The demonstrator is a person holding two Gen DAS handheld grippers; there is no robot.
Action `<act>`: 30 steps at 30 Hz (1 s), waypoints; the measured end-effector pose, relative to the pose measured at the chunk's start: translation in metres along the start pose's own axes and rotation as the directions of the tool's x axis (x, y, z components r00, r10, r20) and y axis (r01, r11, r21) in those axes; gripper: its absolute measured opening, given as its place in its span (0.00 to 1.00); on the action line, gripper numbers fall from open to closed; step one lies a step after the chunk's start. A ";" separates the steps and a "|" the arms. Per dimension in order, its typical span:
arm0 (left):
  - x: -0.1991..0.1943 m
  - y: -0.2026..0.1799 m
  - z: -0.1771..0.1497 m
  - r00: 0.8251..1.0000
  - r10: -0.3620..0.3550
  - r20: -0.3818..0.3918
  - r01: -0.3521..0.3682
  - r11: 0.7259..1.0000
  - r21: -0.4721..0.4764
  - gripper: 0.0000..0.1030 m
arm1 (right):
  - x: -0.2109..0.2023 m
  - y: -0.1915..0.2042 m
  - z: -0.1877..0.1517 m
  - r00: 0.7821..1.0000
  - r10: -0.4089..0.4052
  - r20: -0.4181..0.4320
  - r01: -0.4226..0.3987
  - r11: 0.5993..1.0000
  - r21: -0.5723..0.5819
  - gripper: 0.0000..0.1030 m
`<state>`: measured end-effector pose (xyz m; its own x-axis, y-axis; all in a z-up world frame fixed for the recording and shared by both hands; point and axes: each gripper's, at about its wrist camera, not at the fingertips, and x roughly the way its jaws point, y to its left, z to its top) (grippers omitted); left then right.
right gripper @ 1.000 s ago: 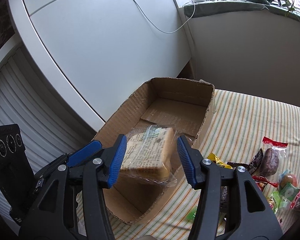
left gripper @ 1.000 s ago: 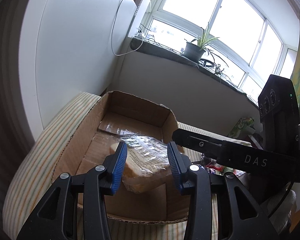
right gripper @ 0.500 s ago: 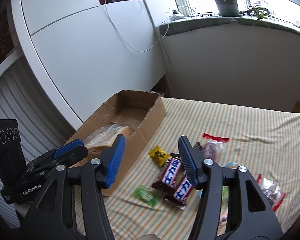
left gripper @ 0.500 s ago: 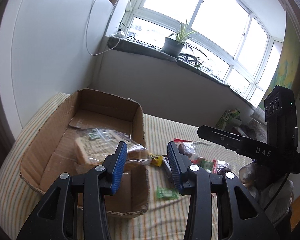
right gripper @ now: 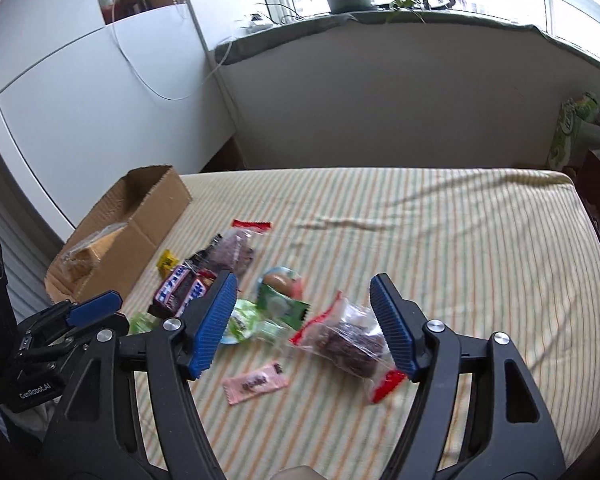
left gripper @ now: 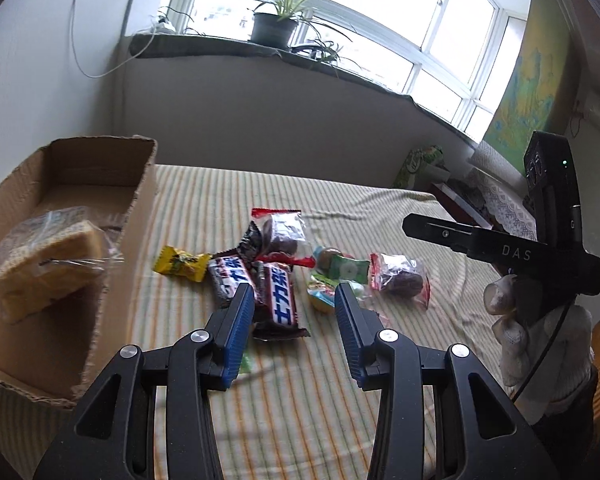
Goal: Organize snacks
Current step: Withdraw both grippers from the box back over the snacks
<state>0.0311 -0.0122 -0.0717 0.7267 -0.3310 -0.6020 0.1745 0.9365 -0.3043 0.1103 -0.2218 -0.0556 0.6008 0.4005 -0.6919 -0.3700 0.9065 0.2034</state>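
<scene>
We hold both grippers above a striped bedcover (right gripper: 440, 240), nothing in either. Left gripper (left gripper: 294, 334): fingers spread wide, released, aimed at the snack pile. Right gripper (right gripper: 302, 324): also spread wide, released, w/ a clear bag of dark cake (right gripper: 346, 340) lying on the cover between the blue pads, not touched as far as we can tell.

Cardboard box (left gripper: 140, 216) sits at the left edge of the bed, open top. Inside it, a wrapped sponge cake (left gripper: 40, 264) leans against the near wall; in the right view it shows as a yellowish block in clear wrap (right gripper: 86, 256).

Rest of the snacks are loose on the cover just right of the box:
- yellow candy (left gripper: 180, 264), nearest the box
- two dark choc bars w/ white-blue lettering (left gripper: 278, 298), side by side, touching
- red-edged bag w/ a dark round cake (left gripper: 282, 230), behind the bars
- green packets (left gripper: 346, 270) and a round yellow-green thing next to them
- pink sachet (right gripper: 254, 386), alone, nearest us in the right view

Potted plant (left gripper: 272, 28) on the windowsill behind.
</scene>
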 end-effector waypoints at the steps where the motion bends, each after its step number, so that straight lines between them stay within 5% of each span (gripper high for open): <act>1: 0.004 -0.004 -0.002 1.000 -0.010 -0.010 0.010 1.000 0.000 0.38 | 0.001 -0.006 -0.003 1.000 -0.010 -0.007 0.010 1.000 0.001 0.70; 22: 0.067 -0.028 -0.007 0.989 0.031 -0.143 -0.025 0.999 0.046 0.38 | 0.031 -0.009 -0.035 0.990 -0.106 -0.096 0.091 0.985 -0.146 0.70; 30: 0.080 -0.034 -0.006 0.983 0.016 -0.185 0.001 0.996 0.089 0.38 | 0.032 -0.014 -0.035 0.990 -0.079 -0.116 0.062 0.987 -0.145 0.70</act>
<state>0.0795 -0.0714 -0.1143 0.5938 -0.3321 -0.7329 0.2337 0.9428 -0.2379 0.1096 -0.2269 -0.1047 0.5417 0.3090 -0.7817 -0.4311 0.9005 0.0572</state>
